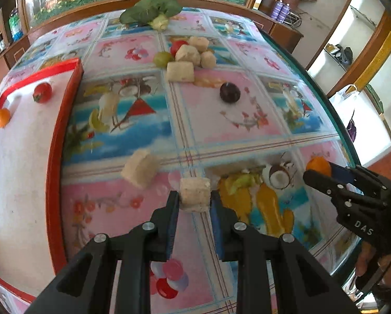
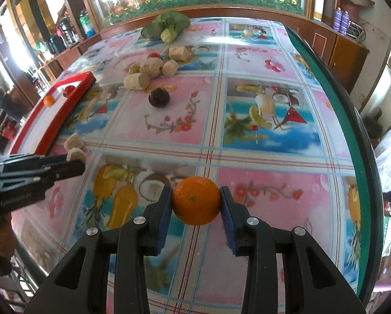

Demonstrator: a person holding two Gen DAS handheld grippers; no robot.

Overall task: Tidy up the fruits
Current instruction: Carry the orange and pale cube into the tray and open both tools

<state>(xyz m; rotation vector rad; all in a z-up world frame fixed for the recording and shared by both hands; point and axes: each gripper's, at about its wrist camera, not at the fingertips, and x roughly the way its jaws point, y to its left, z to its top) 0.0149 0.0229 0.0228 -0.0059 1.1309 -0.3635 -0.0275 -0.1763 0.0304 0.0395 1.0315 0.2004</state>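
Note:
My left gripper [image 1: 195, 200] is shut on a pale beige chunk [image 1: 195, 195], held above the table; it also shows in the right wrist view [image 2: 76, 155]. My right gripper [image 2: 196, 201] is shut on an orange [image 2: 196, 200], also seen at the right in the left wrist view [image 1: 318, 166]. A red-rimmed white tray [image 1: 64, 120] at the left holds a red tomato [image 1: 42, 92] and a small orange [image 1: 1, 117]. A dark purple fruit [image 1: 230, 92] lies mid-table. A second beige chunk [image 1: 140, 167] lies near the tray.
A pile of beige chunks [image 1: 189, 57] with a green fruit [image 1: 162, 59] and a red tomato [image 1: 178, 47] sits at the far middle. A leafy green vegetable [image 1: 153, 11] lies at the far edge. The table's glass edge [image 1: 334, 110] runs along the right.

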